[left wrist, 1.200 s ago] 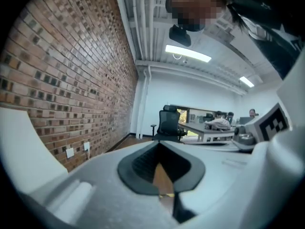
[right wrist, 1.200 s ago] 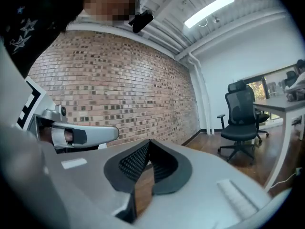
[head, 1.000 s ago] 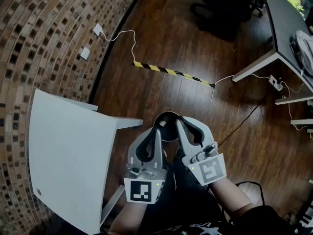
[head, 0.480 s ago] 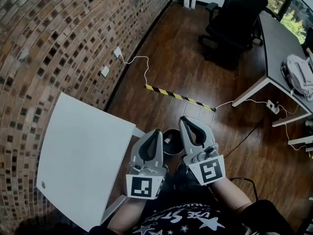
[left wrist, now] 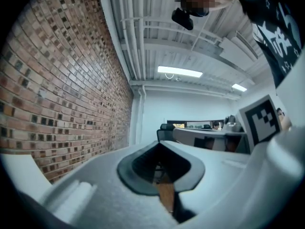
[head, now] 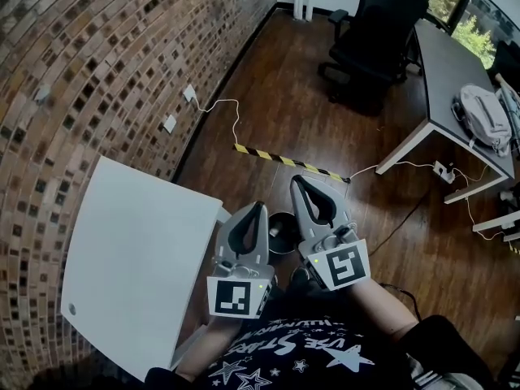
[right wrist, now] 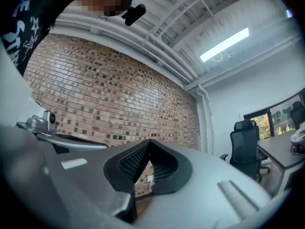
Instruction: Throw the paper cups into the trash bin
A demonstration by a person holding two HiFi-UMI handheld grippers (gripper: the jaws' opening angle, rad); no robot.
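No paper cup shows in any view. The trash bin (head: 281, 232), dark and round, stands on the wood floor, partly hidden between my two grippers. My left gripper (head: 258, 208) is held close to the person's body with its tip up; its jaws are shut on nothing, and its tips (left wrist: 158, 142) meet in the left gripper view. Just to its right, my right gripper (head: 296, 179) is also shut and empty, with its ribbed pads (right wrist: 149, 141) closed together. Both gripper views look out over the room, at the brick wall and ceiling.
A white table (head: 138, 250) with a bare top stands at the left against the brick wall (head: 97, 71). A black-and-yellow cable cover (head: 284, 162) crosses the floor ahead. Farther off are an office chair (head: 374, 31) and a desk (head: 455, 80) with a grey bag (head: 483, 116).
The head view has tilted up, so more of the room and wall shows. Both grippers stay side by side, shut, and now cover more of the bin.
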